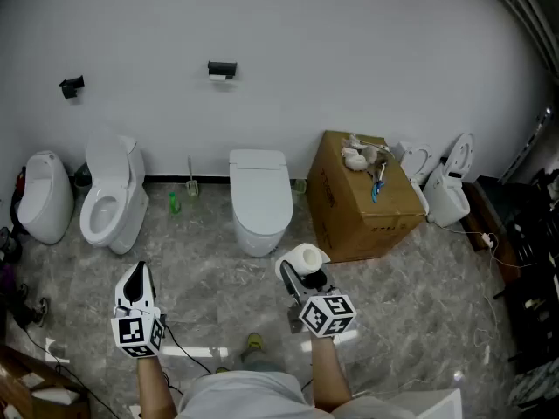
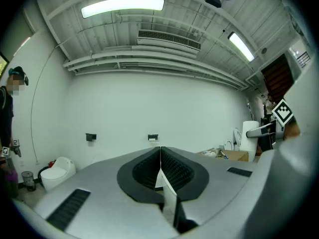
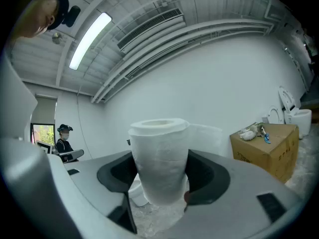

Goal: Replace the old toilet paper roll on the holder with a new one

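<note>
R tongs (image 3: 159,183) clamped on new roll (image 3: 159,156), upright, well short of holder (image 1: 222,70) on far wall. L tongs (image 2: 160,169) together, empty; I'd use them to clear holder first. Approach w/ roll steady. Toilet (image 1: 260,197) sits right below holder, box (image 1: 362,203) beside it.

The holder (image 1: 222,70) hangs on the back wall (image 1: 367,51) above the middle toilet (image 1: 260,201). Right of that toilet stands the box (image 1: 354,212); left, two more toilets (image 1: 109,203). The roll (image 3: 158,143) sits in the right claw (image 3: 160,171).
</note>
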The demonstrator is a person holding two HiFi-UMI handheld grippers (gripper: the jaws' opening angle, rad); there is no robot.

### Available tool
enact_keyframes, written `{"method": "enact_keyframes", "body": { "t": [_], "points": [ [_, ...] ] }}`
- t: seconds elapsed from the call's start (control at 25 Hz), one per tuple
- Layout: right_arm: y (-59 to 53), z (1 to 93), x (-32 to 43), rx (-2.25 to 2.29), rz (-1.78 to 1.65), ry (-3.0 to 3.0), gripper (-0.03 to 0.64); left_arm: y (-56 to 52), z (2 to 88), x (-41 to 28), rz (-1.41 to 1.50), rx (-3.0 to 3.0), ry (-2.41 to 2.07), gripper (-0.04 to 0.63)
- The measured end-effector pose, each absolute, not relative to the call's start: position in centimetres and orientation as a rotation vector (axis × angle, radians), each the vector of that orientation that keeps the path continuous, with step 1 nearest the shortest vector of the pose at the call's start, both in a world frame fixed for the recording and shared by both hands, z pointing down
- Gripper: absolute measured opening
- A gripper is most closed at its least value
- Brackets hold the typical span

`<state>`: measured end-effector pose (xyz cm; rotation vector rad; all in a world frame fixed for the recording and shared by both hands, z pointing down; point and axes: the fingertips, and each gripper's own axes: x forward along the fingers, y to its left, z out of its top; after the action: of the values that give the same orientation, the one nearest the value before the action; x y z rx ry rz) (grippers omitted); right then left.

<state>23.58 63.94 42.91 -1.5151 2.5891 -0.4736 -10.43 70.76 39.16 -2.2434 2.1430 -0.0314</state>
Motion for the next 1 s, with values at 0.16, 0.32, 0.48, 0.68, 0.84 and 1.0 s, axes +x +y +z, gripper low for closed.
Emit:
{"method": "enact_keyframes", "body": {
  "t": [0.16, 0.32, 0.48, 0.68, 0.84, 1.0],
  "points": [
    [63.6, 42.2, 22.7, -1.537, -0.392, 2.64, 0.293, 70.4, 39.0, -10.6, -0.032, -2.25, 2.141, 0.021],
    [63.4, 42.0, 22.1, -1.517, -0.398, 2.647, 0.293, 70.2, 39.2, -10.8, -0.035, -2.255, 2.147, 0.021],
    [63.6, 42.2, 22.0, -1.52, -0.413, 2.637, 0.293, 70.1, 39.6, -11.0, -0.047, -2.262, 2.147, 0.021],
    [64.2, 42.6, 21.6, -1.496, -0.401, 2.677, 0.295, 70.2, 40.2, -10.8, -0.078, -2.268, 2.146, 0.023],
    [64.5, 42.3, 21.5, -1.47, -0.403, 2.694, 0.296, 70.2, 40.2, -10.3, -0.08, -2.296, 2.129, 0.023],
    [64.5, 42.0, 21.6, -1.465, -0.371, 2.716, 0.296, 70.3, 40.0, -10.2, -0.058, -2.296, 2.126, 0.026]
  ]
}}
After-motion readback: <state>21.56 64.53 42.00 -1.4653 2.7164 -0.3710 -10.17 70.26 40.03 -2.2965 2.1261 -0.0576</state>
